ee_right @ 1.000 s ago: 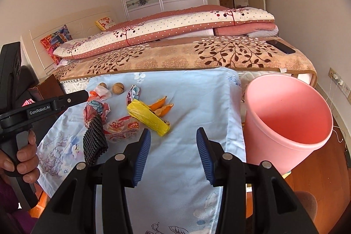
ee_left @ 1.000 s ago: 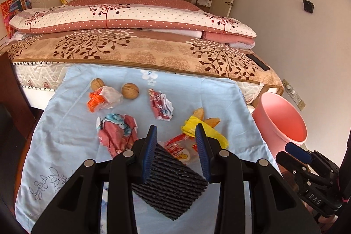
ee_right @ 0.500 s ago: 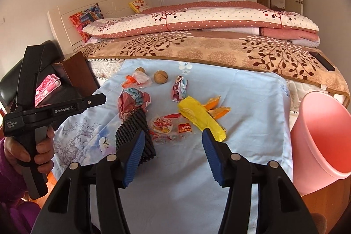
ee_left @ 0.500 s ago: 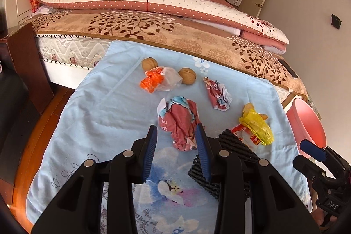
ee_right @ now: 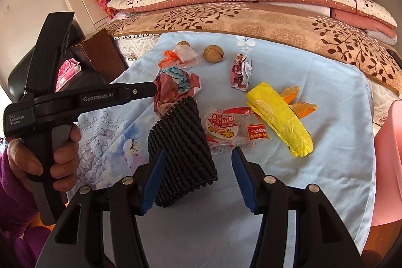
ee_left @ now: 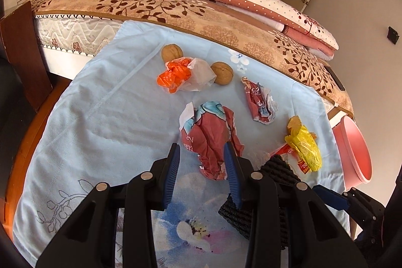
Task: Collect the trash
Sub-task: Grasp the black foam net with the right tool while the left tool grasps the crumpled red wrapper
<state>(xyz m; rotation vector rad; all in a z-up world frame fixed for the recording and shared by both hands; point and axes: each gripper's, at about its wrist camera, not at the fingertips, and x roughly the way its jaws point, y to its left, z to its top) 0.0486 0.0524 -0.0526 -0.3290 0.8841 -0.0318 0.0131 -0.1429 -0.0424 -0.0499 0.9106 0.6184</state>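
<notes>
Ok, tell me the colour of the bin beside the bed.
Pink bin, clearest in the left wrist view.

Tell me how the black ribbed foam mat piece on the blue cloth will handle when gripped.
The black ribbed foam mat piece arches over itself, so it is probably floppy and light. Its ridged surface should resist slipping. It will likely squash between the pads rather than roll.

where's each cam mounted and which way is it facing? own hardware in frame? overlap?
Left wrist: on the left tool, looking down and forward at the red crumpled wrapper on the blue sheet; the right tool's blue tip shows lower right.
Right wrist: on the right tool, facing the black foam net and clear snack bag; the left hand grips its handle at left.
Shared: wrappers, walnuts, pink bin, bed.
</notes>
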